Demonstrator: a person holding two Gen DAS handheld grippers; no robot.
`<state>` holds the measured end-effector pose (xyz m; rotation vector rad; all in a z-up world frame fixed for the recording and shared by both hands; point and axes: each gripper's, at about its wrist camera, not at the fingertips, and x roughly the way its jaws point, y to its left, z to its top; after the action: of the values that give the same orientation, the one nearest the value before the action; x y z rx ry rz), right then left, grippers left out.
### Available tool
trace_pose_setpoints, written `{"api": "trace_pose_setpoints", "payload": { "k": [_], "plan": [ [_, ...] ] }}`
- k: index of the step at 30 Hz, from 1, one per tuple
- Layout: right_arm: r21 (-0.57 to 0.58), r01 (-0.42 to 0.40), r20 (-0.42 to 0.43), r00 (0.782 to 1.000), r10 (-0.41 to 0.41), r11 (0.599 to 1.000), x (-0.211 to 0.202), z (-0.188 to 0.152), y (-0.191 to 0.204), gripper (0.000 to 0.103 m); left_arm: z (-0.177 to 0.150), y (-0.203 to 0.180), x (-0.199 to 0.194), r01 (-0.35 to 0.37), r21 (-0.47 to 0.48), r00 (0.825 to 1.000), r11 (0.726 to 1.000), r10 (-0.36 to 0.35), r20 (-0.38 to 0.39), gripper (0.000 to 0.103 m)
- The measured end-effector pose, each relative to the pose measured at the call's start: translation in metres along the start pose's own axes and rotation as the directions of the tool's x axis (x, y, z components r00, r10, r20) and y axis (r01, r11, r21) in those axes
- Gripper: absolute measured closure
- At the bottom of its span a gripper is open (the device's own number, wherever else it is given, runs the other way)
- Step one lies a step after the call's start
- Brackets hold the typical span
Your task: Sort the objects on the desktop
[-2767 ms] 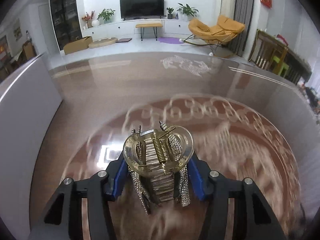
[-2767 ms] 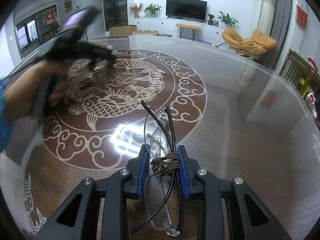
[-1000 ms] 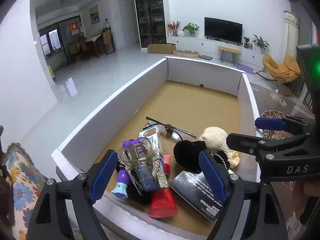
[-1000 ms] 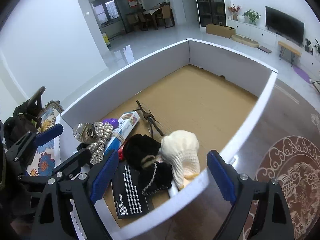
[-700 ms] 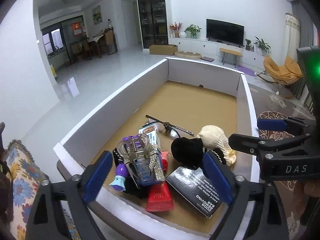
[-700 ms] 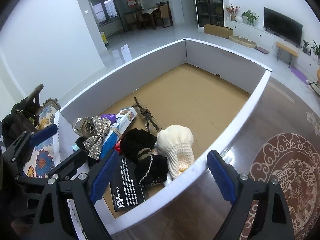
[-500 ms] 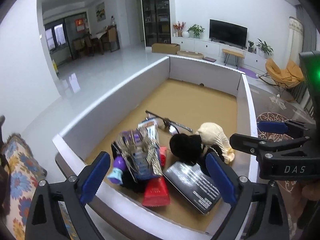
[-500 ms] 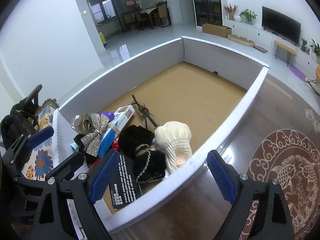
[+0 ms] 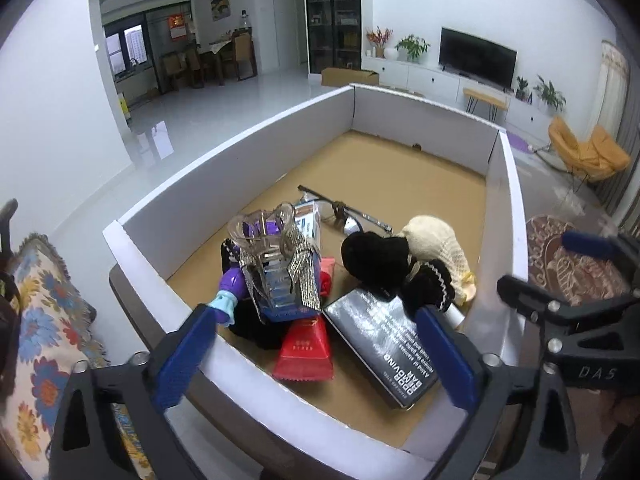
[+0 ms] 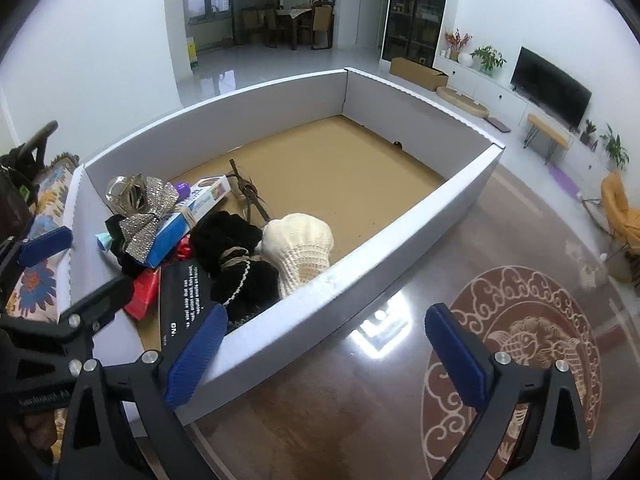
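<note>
While both tools hang open above a wide white box point(image 9: 248, 152) with a brown cardboard floor, the sorted things lie heaped in its near corner. On top of the heap rests a clear hair claw clip point(image 9: 276, 256) with a glittering rhinestone bow; it looks light, rigid and probably brittle, and slippery on its smooth plastic, so the sprung hinge end seems the safest place to pinch. Behind the heap lie thin black-framed glasses point(image 9: 344, 214), likely fragile, best taken at the folded arms rather than the lenses. A cream knitted piece point(image 10: 300, 248) and black fuzzy items point(image 10: 226, 236) look soft and should squash under a grip. A black printed box point(image 9: 384, 344), a blue and white carton point(image 10: 192, 212) and a red packet point(image 9: 306, 350) look stiff and light, easy to take across their flat sides.

The left tool point(image 9: 316, 356), over the near corner of the box, is spreading its jaws wide, with nothing between its blue pads and nothing touched. The right tool point(image 10: 324, 352), straddling the box's long wall where it meets the glossy patterned table point(image 10: 520, 340), is also widening its jaws and holds nothing
</note>
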<state>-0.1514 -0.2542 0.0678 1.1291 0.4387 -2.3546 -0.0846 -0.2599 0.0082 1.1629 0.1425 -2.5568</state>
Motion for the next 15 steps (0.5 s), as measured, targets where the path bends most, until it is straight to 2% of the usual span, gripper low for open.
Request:
{"api": "trace_pose_setpoints", "payload": {
  "k": [6,8,12,15],
  "plan": [
    [-0.062,0.051,0.015,0.999,-0.050,0.997,-0.004,0.003,0.006,0.003,-0.006,-0.006,0.002,-0.096,0.011,0.995,0.995,0.096,0.008,0.000],
    [-0.062,0.042,0.015,0.999,-0.041,0.997,-0.005,0.003,0.005,0.003,-0.007,-0.016,0.009,-0.172,0.071,0.985,0.983,0.174,-0.021,0.000],
    [-0.053,0.027,0.022,0.999,-0.026,0.998,-0.007,0.002,0.003,0.003,-0.003,-0.016,0.012,-0.176,0.076,0.982,0.981,0.180,-0.052,0.000],
    [-0.064,0.034,0.031,0.999,-0.032,0.997,-0.009,0.004,0.002,0.003,0.001,-0.009,0.010,-0.132,0.053,0.988,0.990,0.136,-0.072,0.000]
  ]
}}
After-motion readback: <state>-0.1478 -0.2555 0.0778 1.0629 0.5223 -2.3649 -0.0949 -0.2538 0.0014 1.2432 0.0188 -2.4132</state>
